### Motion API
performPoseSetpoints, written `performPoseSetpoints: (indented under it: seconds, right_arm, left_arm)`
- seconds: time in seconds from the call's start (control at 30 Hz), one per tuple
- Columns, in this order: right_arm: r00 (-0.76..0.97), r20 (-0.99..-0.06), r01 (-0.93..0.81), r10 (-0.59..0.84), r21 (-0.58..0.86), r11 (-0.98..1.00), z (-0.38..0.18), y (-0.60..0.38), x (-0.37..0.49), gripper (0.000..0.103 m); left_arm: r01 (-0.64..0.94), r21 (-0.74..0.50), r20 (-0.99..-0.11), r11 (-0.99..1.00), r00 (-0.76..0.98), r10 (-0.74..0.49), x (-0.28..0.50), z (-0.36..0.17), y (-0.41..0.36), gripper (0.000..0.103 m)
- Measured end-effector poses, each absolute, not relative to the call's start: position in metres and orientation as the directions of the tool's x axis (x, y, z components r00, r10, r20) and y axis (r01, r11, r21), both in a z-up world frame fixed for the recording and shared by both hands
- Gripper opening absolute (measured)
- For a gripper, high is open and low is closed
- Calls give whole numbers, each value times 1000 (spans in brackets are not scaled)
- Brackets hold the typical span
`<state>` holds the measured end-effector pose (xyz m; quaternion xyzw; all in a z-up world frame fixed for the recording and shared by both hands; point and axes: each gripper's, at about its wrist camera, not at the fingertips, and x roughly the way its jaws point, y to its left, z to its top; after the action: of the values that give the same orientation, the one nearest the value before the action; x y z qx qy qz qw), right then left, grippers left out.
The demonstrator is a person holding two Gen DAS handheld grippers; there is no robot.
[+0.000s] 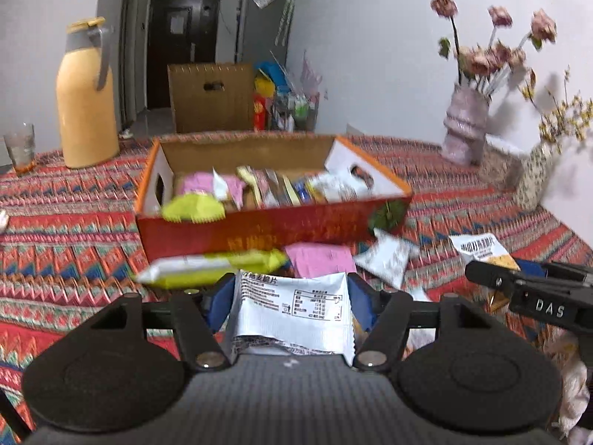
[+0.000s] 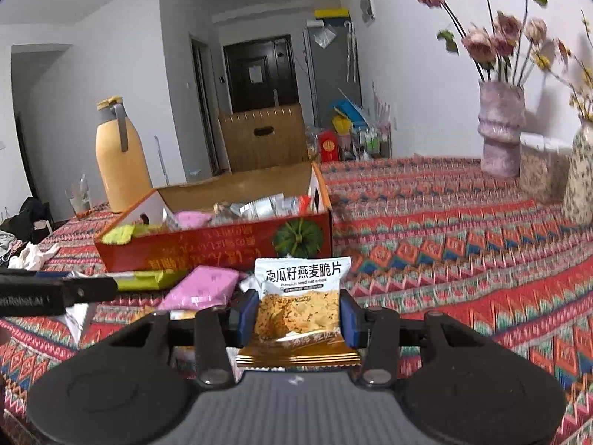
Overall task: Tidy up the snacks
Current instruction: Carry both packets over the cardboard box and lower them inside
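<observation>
Left gripper (image 1: 292, 302) pinches a white snack packet (image 1: 292, 315); right gripper (image 2: 298, 315) clamps an oat-crisp packet (image 2: 302, 296). Both hang before the snack box (image 1: 259, 230) on a patterned tablecloth (image 1: 66, 244), a dark door (image 1: 181, 37) beyond.

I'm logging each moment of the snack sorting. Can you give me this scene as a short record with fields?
surface: table with patterned cloth
container: open orange box, already holding several packets
left hand-held gripper: closed on a white packet, nutrition label facing up
right hand-held gripper: closed on a pumpkin seed oat crisps packet
loose in front of box: yellow-green packet, pink packet
</observation>
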<state>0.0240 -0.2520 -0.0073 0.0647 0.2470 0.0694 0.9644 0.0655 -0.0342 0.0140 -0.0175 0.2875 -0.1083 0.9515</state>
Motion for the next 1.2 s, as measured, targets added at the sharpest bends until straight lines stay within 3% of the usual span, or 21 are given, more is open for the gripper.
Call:
performPoseSetpoints:
  seconds: [0.57,1.2]
  right_arm:
    - [897,-375,-214,235,97,972,45,-211,99,44]
    - [887,-410,-205,211,61,977,44,-186,192,44]
  left_arm:
    - [74,-101,-413,992,904,-110,118,78,-21,65]
    - [-70,-126,-441,990,898,7,203,63,-1,65]
